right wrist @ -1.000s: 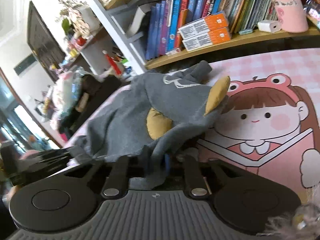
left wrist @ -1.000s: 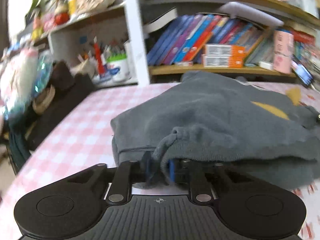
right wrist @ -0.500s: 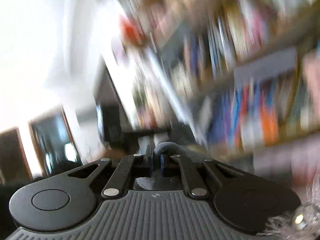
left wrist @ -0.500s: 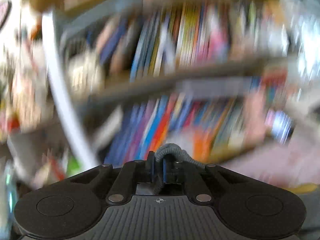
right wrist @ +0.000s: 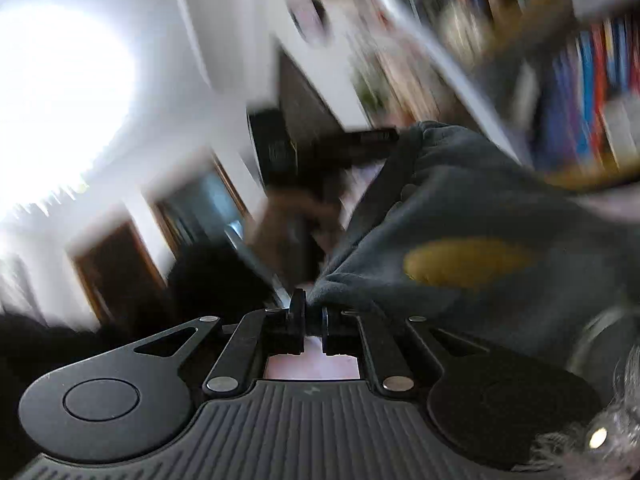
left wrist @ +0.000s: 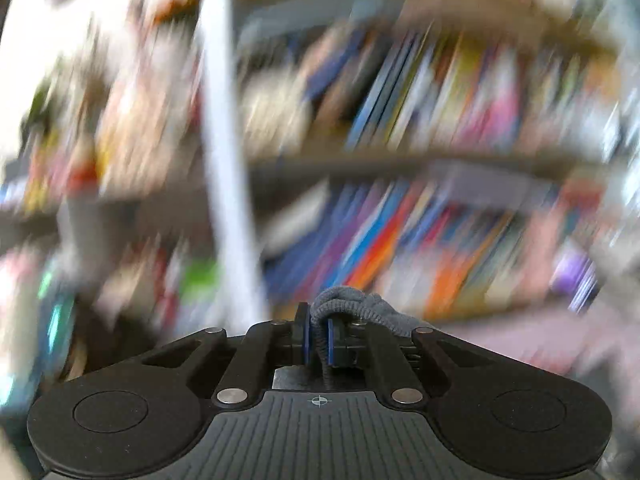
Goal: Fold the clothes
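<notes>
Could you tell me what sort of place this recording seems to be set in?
Probably a lived-in room at home, perhaps a study or bedroom. Though blurred, crowded shelves of colourful books fill the wall, a wooden door frame shows beyond, and a grey sweatshirt is being handled.

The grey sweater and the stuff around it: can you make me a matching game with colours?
Things:
1. sweater
2. oval patch on the sweater
3. pads of the left tongs
4. post of the bookshelf

Colours:
a. white
b. blue
c. grey
d. yellow

Pairs: 1-c, 2-d, 3-b, 4-a

Both the left tongs and the right tongs are pinching the sweater's edge.
</notes>
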